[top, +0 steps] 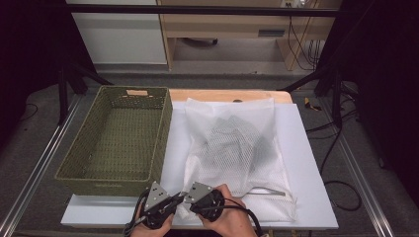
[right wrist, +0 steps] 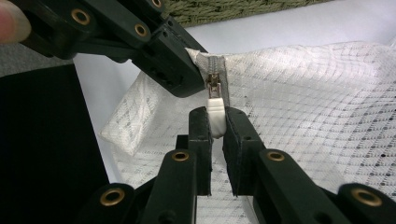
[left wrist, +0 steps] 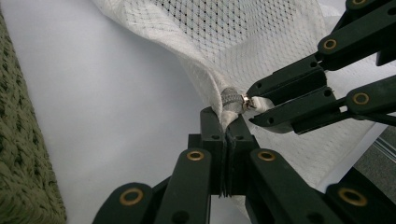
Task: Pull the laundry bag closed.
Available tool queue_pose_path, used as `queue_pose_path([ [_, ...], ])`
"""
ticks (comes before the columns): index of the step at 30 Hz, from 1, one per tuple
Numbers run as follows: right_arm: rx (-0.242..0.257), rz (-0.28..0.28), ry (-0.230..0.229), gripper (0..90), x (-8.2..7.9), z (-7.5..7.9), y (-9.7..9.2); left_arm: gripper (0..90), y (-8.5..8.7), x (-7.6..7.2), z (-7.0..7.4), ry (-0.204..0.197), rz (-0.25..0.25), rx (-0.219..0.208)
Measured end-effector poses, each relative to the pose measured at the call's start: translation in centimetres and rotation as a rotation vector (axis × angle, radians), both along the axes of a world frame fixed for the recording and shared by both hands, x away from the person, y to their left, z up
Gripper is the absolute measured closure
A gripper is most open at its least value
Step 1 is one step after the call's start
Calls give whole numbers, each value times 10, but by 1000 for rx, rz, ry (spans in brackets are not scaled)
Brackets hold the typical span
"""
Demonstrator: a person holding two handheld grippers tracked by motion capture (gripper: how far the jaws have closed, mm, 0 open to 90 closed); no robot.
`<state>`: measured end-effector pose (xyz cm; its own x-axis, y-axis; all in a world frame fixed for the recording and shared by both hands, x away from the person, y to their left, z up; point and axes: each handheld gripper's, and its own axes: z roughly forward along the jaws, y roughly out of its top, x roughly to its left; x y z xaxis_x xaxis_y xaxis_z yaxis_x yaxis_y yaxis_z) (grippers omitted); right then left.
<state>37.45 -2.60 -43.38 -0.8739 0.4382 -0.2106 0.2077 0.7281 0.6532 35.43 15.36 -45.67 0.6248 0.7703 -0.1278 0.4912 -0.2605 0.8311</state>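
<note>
A white mesh laundry bag point(top: 232, 143) with dark clothes inside lies flat on the white table point(top: 306, 163). Both grippers meet at its near left corner. My left gripper point(left wrist: 226, 125) is shut on the bag's corner fabric point(left wrist: 219, 100), right beside the end of the zipper point(left wrist: 232, 98). My right gripper point(right wrist: 217, 122) is shut on the white zipper pull point(right wrist: 215, 109), just below the metal slider point(right wrist: 212, 84). In the high view the left gripper point(top: 179, 198) and the right gripper point(top: 187, 197) sit tip to tip, each in a hand at the table's front edge.
A green woven basket point(top: 106, 185) stands empty to the left of the bag, close to the left gripper. The table's front edge runs just under the hands. Beyond the table there are dark stands, cables and a wooden desk.
</note>
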Motion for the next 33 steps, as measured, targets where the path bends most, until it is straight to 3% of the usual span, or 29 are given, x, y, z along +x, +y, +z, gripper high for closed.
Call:
queue_pose_path([
  [9, -35, 0, -11, 818, 5, -4, -5, 890, -4, -2, 0, 1, -14, -1],
  [16, -22, 30, -8, 817, 11, -8, -10, 889, -5, -2, -4, 9, -12, 0],
  [22, 20, 54, -3, 816, 13, -12, -12, 888, -4, 0, -8, 23, -9, -5],
  [27, 26, 45, -3, 814, 15, -12, -12, 888, -5, 0, -9, 22, -10, -6],
  [33, -5, 53, -7, 816, 14, -12, -10, 888, -4, 0, -8, 27, -5, -12],
])
